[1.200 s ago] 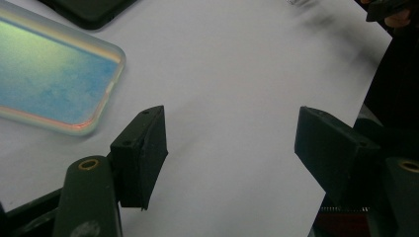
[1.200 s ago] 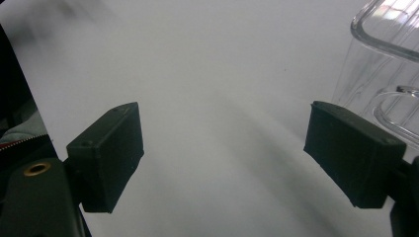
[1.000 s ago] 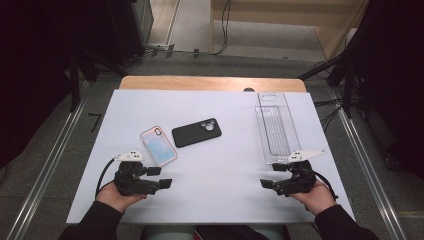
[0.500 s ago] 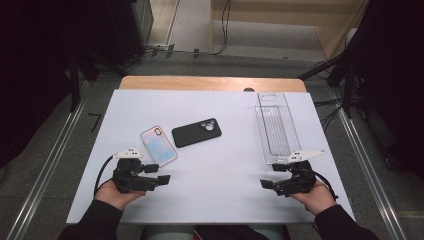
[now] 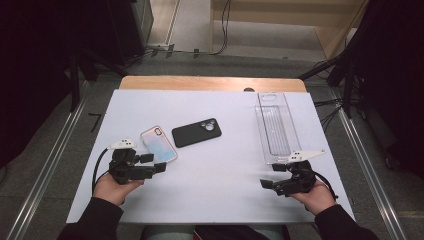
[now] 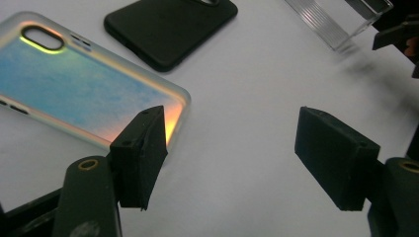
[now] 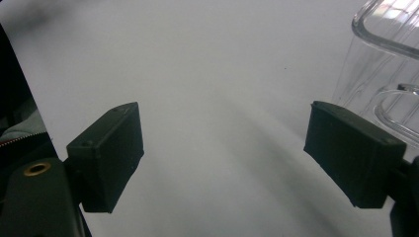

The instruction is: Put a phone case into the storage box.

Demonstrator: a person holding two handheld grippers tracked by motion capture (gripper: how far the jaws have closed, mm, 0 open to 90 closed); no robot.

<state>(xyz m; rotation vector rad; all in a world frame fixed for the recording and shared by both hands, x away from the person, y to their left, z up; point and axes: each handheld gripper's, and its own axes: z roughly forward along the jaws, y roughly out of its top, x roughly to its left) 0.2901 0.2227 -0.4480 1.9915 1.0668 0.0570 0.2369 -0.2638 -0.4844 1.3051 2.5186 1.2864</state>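
A phone case with a blue-pink shimmer point(image 5: 158, 144) lies left of centre on the white table point(image 5: 220, 200). A black phone case point(image 5: 196, 132) lies just right of it. My left gripper point(image 5: 154, 163) rests low beside the shimmering case's near corner, jaws open and pointing right. In the left gripper view that case point(image 6: 84, 89) sits behind the left jaw, the black case point(image 6: 173, 22) is farther off, and nothing is between the jaws of the left gripper point(image 6: 232, 133). My right gripper point(image 5: 271, 176) stands open and empty at the near right, also seen in its own view point(image 7: 225, 143).
A long clear plastic tray point(image 5: 276, 127) lies at the right, its near end just beyond the right gripper; its wall point(image 7: 385, 64) shows by the right jaw. A wooden strip point(image 5: 210, 83) borders the table's far edge. Metal rails run along both sides.
The left gripper has edged a little farther from the person, closer to the shimmering case. The right gripper has not moved.
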